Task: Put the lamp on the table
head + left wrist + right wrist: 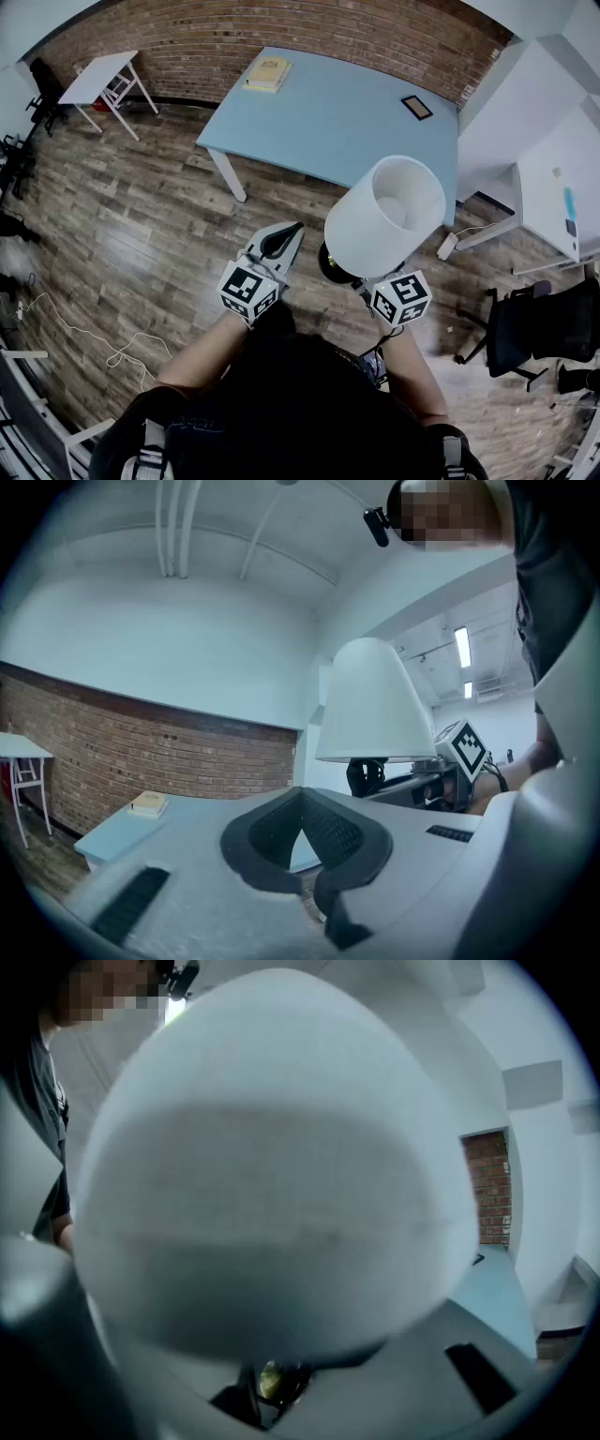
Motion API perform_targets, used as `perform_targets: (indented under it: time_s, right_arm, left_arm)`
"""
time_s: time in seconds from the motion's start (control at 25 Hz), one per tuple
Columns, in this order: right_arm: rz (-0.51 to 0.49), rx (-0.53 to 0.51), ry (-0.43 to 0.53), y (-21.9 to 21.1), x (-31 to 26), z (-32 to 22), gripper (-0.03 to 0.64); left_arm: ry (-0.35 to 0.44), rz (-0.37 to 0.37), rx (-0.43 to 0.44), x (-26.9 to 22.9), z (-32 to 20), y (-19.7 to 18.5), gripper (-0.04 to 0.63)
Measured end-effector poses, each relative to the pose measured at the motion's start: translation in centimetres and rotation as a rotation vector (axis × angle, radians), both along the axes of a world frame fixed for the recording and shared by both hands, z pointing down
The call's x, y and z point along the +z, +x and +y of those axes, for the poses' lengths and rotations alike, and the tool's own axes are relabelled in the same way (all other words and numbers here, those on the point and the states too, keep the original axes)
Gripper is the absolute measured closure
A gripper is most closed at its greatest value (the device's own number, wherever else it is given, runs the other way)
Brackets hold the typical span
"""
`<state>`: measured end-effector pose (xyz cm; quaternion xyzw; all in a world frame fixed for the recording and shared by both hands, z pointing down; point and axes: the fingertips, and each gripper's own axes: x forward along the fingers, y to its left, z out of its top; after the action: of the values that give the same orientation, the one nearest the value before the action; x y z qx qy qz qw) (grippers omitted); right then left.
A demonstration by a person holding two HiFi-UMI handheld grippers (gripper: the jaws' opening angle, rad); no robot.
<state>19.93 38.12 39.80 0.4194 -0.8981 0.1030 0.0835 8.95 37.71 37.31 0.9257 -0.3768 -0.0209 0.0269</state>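
Observation:
The lamp has a white conical shade [384, 216] and a dark round base [334, 266]. It hangs in the air above the wooden floor, short of the light blue table [328, 122]. My right gripper [362, 280] is shut on the lamp's dark body under the shade. In the right gripper view the shade [272, 1166] fills most of the picture, and the jaws [272, 1387] clasp a dark part below it. My left gripper [281, 240] is shut with nothing in it, just left of the lamp. The left gripper view shows the shade [375, 705] to the right of the left gripper [305, 841].
On the blue table lie a yellowish book [268, 73] at the far side and a small black tablet [417, 107] at the right. A small white table [98, 80] stands far left. A white desk [548, 197] and a black office chair [530, 328] stand at the right.

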Motion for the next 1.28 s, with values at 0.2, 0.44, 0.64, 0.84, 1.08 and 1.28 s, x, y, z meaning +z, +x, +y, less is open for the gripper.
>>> perform_targets:
  time_s: [0.2,0.44,0.64,0.84,1.08,1.28]
  right_arm:
    - [-0.013,0.004,0.003,1.9,-0.6,4.7,0.506]
    - [-0.013,-0.008,0.021,2.5,-1.2,7.4,0.506]
    - [0.004,-0.031,0.023,2.3,-1.1,7.6,0.505]
    - [0.008,-0.030,0.020,1.3,-0.8,6.0,0.506]
    - [0.015,-0.041,0.005,-0.9,-0.5,2.1,0.506]
    - [0.021,-0.041,-0.014,-3.3,0.0,-2.3,0.505]
  left_arm:
    - [0.000,-0.013,-0.018,-0.5,3.9,1.3,0.586]
    - [0.007,-0.009,-0.018,-1.0,6.2,2.5,0.586]
    - [0.001,0.000,-0.036,-0.9,5.8,1.8,0.586]
    - [-0.012,-0.002,-0.022,-0.2,4.5,1.5,0.586]
    - [-0.023,0.011,-0.006,0.5,0.3,0.0,0.586]
    - [-0.042,0.043,0.002,1.2,-4.7,-2.2,0.586]
